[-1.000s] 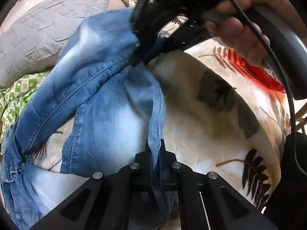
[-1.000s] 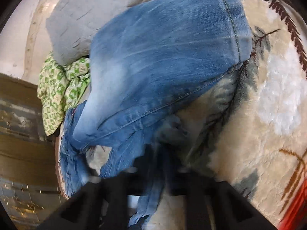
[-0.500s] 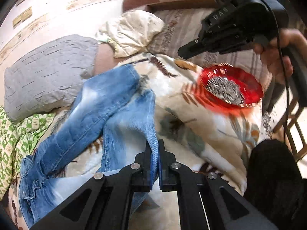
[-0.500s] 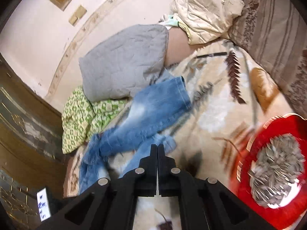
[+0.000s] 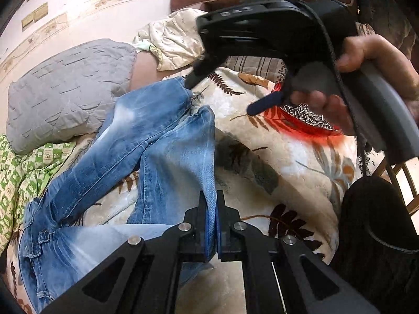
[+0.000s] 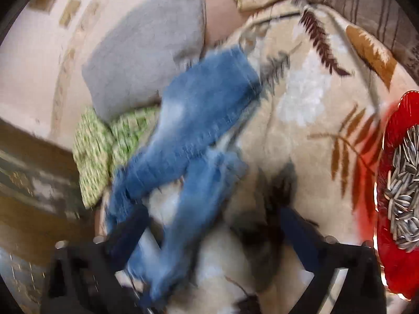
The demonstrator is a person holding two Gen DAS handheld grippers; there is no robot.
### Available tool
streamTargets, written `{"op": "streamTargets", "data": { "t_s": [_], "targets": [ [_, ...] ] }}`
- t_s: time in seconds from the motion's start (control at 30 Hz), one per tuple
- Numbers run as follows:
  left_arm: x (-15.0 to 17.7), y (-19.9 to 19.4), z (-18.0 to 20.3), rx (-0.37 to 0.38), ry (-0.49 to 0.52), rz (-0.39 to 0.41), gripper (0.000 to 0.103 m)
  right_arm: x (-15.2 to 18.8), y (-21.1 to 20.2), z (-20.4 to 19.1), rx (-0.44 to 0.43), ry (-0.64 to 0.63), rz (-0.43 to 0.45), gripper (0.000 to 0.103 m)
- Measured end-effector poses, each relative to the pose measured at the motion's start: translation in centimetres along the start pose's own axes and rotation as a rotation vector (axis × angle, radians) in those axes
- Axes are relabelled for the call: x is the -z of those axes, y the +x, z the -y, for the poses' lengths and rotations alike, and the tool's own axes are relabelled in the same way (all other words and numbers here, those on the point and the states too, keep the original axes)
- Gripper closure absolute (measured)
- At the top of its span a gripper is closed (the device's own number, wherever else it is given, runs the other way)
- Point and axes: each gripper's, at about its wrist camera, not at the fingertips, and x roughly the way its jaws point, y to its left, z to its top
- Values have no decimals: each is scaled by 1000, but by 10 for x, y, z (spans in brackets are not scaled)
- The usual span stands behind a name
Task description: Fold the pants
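Right tongs (image 5: 220, 99) have sprung apart and are opening; left tongs (image 5: 211, 226) pinch jeans (image 5: 157, 141).

The right tool (image 6: 209, 238) is springing open above the bed, its jaws now wide after being shut a moment ago, with nothing pressed between them. The jeans leg (image 5: 146, 120) it carried is now lying flat.

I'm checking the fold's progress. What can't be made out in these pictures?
- Jeans waistband: cut off at the lower left edge of the left wrist view, so how it lies is unknown.
- Fabric past the shut left gripper: hidden under its fingers.
- Right wrist view: motion blur smears the jeans' seams and hems.
- Right gripper, opening: nothing visibly between its fingers in the left view.
- Red bowl: cut by the edge.
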Motion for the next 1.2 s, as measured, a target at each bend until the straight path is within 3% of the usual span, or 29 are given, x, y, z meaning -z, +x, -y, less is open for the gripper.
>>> {"op": "streamTargets", "data": {
  "t_s": [0.2,0.27,0.3,0.33,0.37,0.53,0.73,0.87,1.0,1.13,1.17,1.2],
  "targets": [
    [3,-1,1,-7,-14,6,99,-16,25,-2,-8,58,-13,1],
    [5,-2,0,-9,-17,11,99,-20,38,-5,-21,57,-19,8],
    [6,-2,-1,-12,-20,12,99,-21,43,-7,-18,50,-17,34],
    [7,-2,-1,-12,-22,10,99,-21,47,-9,6,32,-19,52],
    [8,-3,-2,-13,-22,10,99,-22,52,-12,44,-4,-24,88],
    [7,-10,2,-4,10,37,99,-13,46,-21,44,-100,-15,90],
    [-4,-7,14,10,51,65,99,-2,-32,-18,50,-144,149,91],
    [-3,18,19,37,64,-2,99,22,-81,1,105,-126,254,91],
    [7,44,31,56,112,-94,99,41,-77,32,188,-77,217,91],
    [16,65,29,70,91,-170,95,46,-70,48,221,-42,160,86],
    [17,66,28,79,76,-171,91,45,-71,46,243,-48,151,85],
    [17,65,27,74,61,-173,82,44,-71,43,272,-59,143,76]
  ]
}}
